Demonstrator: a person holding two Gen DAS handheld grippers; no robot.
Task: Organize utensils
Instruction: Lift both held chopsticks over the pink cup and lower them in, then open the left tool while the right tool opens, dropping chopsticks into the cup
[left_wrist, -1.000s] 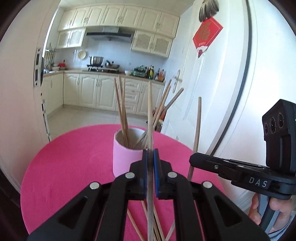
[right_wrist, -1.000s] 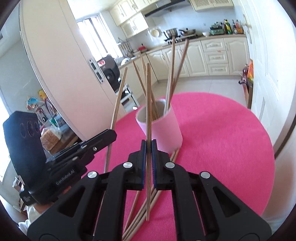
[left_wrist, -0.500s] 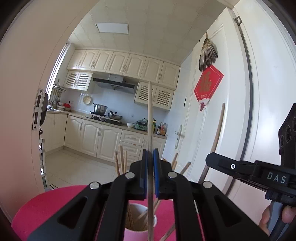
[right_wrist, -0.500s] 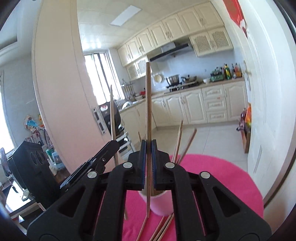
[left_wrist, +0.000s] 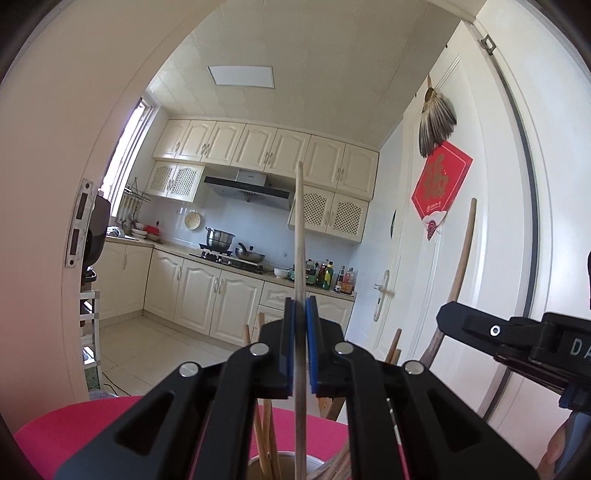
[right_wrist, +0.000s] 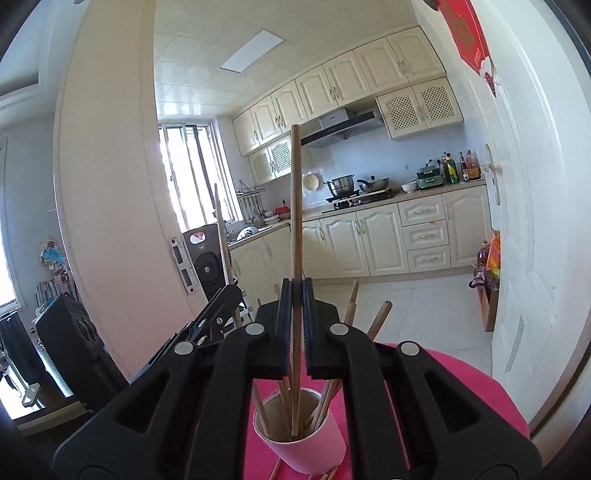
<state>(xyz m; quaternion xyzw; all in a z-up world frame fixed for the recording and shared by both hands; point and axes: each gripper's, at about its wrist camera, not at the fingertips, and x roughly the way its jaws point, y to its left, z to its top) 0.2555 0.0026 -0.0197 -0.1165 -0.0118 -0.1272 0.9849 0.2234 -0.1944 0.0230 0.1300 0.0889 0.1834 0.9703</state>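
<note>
A pink cup (right_wrist: 306, 439) stands on the round pink table (right_wrist: 461, 391) and holds several wooden chopsticks (right_wrist: 376, 325). My right gripper (right_wrist: 296, 295) is shut on one upright chopstick (right_wrist: 295, 206); its lower tip hangs just inside the cup's mouth. My left gripper (left_wrist: 301, 314) is shut on another upright chopstick (left_wrist: 300, 236), directly above the cup's rim (left_wrist: 280, 459), which shows at the bottom edge. Each gripper shows in the other's view: the right one (left_wrist: 517, 339) with its chopstick (left_wrist: 461, 266), the left one (right_wrist: 207, 325) with its own.
Loose chopsticks (right_wrist: 275, 469) lie on the table beside the cup's base. A white door (left_wrist: 498, 221) stands close on the right, a cream wall panel (right_wrist: 110, 184) on the left. The kitchen lies behind.
Both grippers have risen with their chopsticks and come over the cup. The right chopstick's lower tip has moved from the table surface into the cup's mouth.
</note>
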